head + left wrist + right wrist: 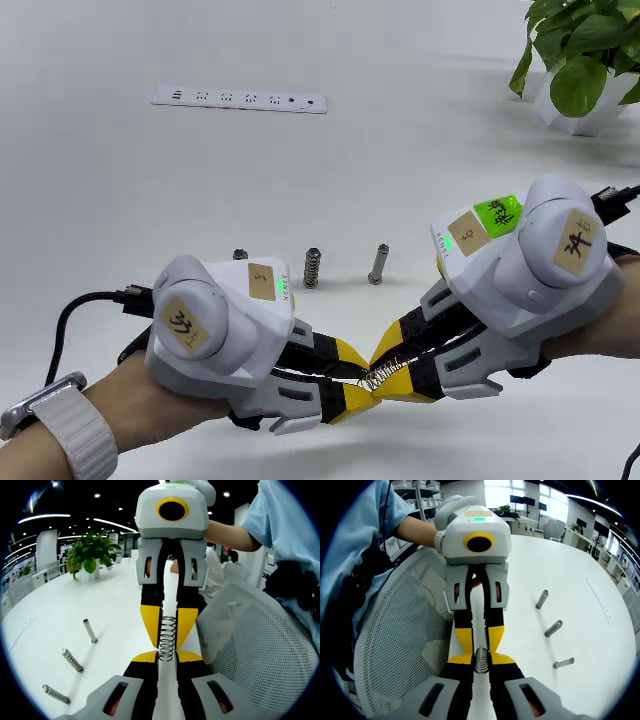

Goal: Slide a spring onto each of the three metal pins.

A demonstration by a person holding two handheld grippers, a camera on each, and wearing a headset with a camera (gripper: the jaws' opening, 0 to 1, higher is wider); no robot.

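Three pins stand in a row on the white table (150, 190). The left pin (240, 255) and middle pin (312, 268) each carry a spring, and the right pin (378, 263) is bare. They appear again in the left gripper view as two sprung pins (56, 694) (72, 660) and the bare pin (90, 631). Near the table's front edge my left gripper (360, 386) and right gripper (386, 374) meet tip to tip. A loose spring (374, 378) lies between both pairs of jaws. It runs along the right gripper's fingers (150, 625), and its end sits at the left gripper's tips (166, 656).
A white power strip (240, 99) lies at the far side of the table. A potted plant (585, 60) stands at the far right. A mesh chair back (395, 630) and a person in a light blue shirt (280, 525) are just off the table's near edge.
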